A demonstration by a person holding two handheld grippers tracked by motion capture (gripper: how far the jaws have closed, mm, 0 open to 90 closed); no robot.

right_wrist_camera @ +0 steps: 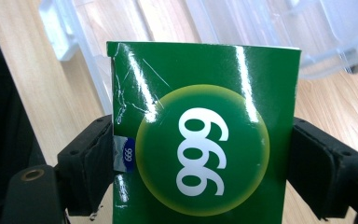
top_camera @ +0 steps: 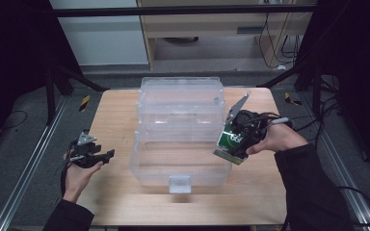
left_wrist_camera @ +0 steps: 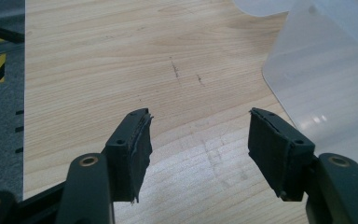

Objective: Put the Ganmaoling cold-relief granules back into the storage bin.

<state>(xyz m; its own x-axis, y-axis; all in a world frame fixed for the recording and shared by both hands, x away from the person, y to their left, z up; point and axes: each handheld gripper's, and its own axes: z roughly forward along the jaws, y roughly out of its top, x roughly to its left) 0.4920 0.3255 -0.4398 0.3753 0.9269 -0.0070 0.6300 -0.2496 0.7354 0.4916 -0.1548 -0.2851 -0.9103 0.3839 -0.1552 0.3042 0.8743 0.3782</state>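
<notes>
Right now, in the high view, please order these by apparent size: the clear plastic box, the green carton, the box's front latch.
1. clear plastic box, by far the largest.
2. green carton, held in the right gripper.
3. front latch, smallest, though close to the carton's size.

Printed marks on the green box

The green box (right_wrist_camera: 205, 135), clamped between the jaws of the right gripper (right_wrist_camera: 200, 158), carried large white digits reading "999" on a yellow-green circle (right_wrist_camera: 203, 150); in the right gripper view they ran sideways, so they could also be taken for "666". A small blue label (right_wrist_camera: 127, 156) at the box's left edge, just beside one jaw, repeated "999" in tiny white print. In the high view the same box (top_camera: 231, 142) showed its pale circle, but the digits were too small to read there.
</notes>
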